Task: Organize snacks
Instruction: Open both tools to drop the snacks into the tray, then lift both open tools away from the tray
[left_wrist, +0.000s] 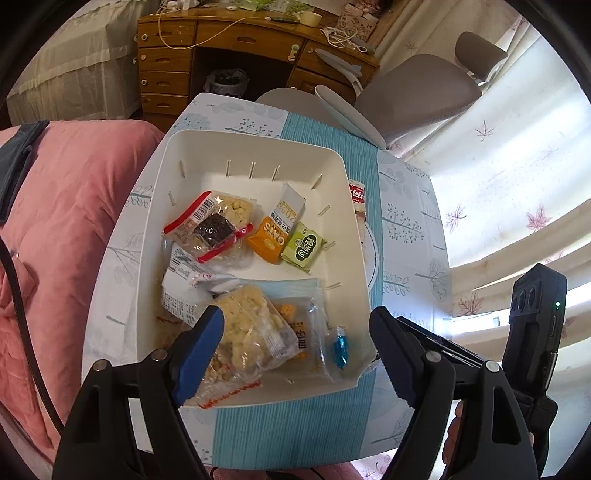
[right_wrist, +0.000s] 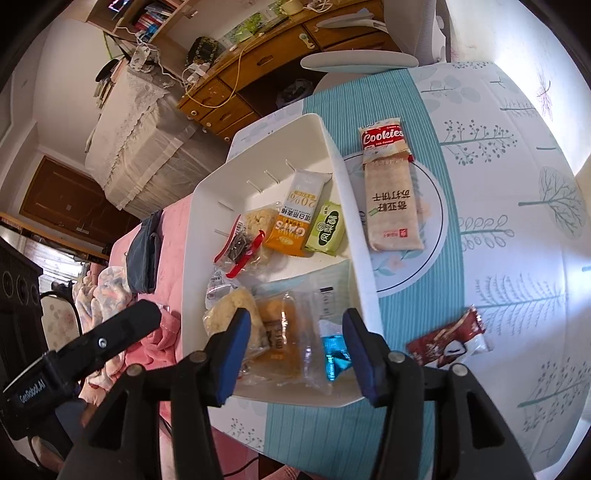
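A white bin (left_wrist: 255, 147) stands on the patterned table and holds several snack packets. Among them are a red-edged clear packet (left_wrist: 207, 225), an orange oats bar (left_wrist: 269, 240), a green packet (left_wrist: 301, 247), a clear puffed-snack packet (left_wrist: 243, 325) and a blue candy (left_wrist: 339, 347). My left gripper (left_wrist: 295, 325) hovers open over the bin's near end, its pads touching nothing. My right gripper (right_wrist: 295, 325) is also open above that end of the bin (right_wrist: 354, 221), with the blue candy (right_wrist: 334, 354) lying below it. Outside the bin lie a Cookies packet (right_wrist: 384, 136), a beige cracker packet (right_wrist: 393, 206) and a dark red packet (right_wrist: 447, 339).
The cracker packet rests on a round plate (right_wrist: 439, 229) right of the bin. A pink bedcover (left_wrist: 66, 221) borders the table's left side. Behind the table are a grey chair (left_wrist: 417, 96) and a wooden desk (left_wrist: 221, 48); a curtain (left_wrist: 517, 166) hangs to the right.
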